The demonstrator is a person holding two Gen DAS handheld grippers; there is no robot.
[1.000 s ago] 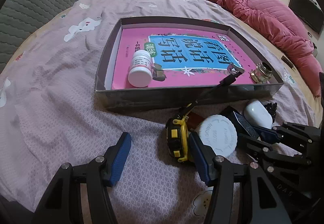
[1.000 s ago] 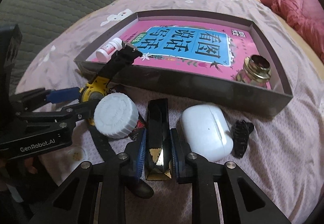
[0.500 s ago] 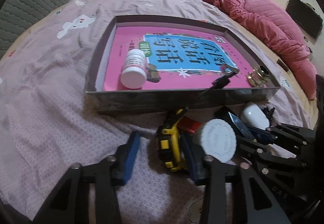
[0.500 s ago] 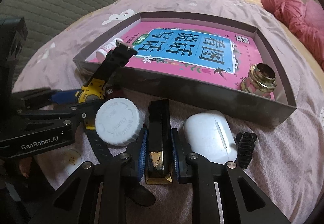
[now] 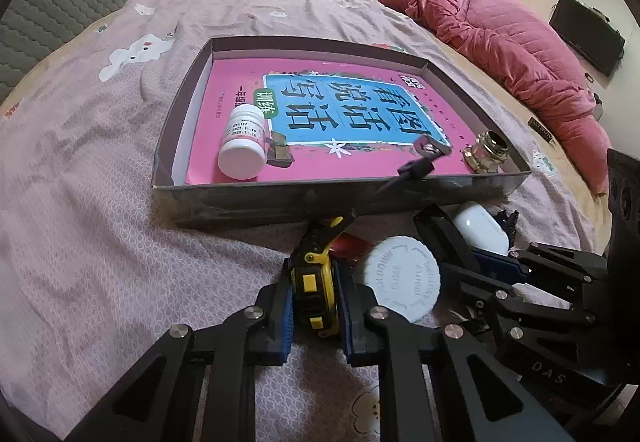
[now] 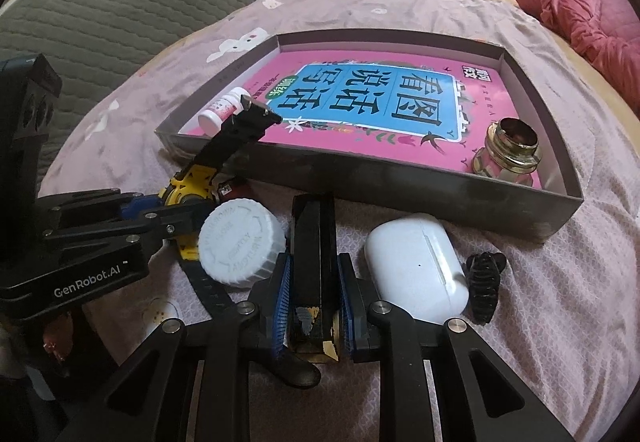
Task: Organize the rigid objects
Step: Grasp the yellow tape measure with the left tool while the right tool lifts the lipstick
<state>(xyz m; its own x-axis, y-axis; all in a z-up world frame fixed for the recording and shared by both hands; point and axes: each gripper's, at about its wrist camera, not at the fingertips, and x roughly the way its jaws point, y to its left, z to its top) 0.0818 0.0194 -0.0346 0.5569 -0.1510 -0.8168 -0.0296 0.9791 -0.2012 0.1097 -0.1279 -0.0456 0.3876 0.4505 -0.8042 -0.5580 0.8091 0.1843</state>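
My left gripper (image 5: 314,316) is shut on a yellow and black watch (image 5: 314,278) on the bed; its strap (image 5: 416,170) rises over the box wall. The watch also shows in the right wrist view (image 6: 192,186). My right gripper (image 6: 312,302) is shut on a black rectangular bar (image 6: 312,254) that lies on the bed. A shallow grey box (image 5: 360,198) holds a pink book (image 5: 360,114), a white pill bottle (image 5: 244,142) and a brass fitting (image 5: 486,156).
A white round cap (image 6: 240,242), a white earbud case (image 6: 416,266) and a black hair clip (image 6: 484,278) lie on the bed in front of the box. A pink quilt (image 5: 500,34) is heaped at the right. A grey headboard (image 6: 120,2) stands behind.
My left gripper has moved right to the watch and closed on it. My right gripper stays shut on the black bar.
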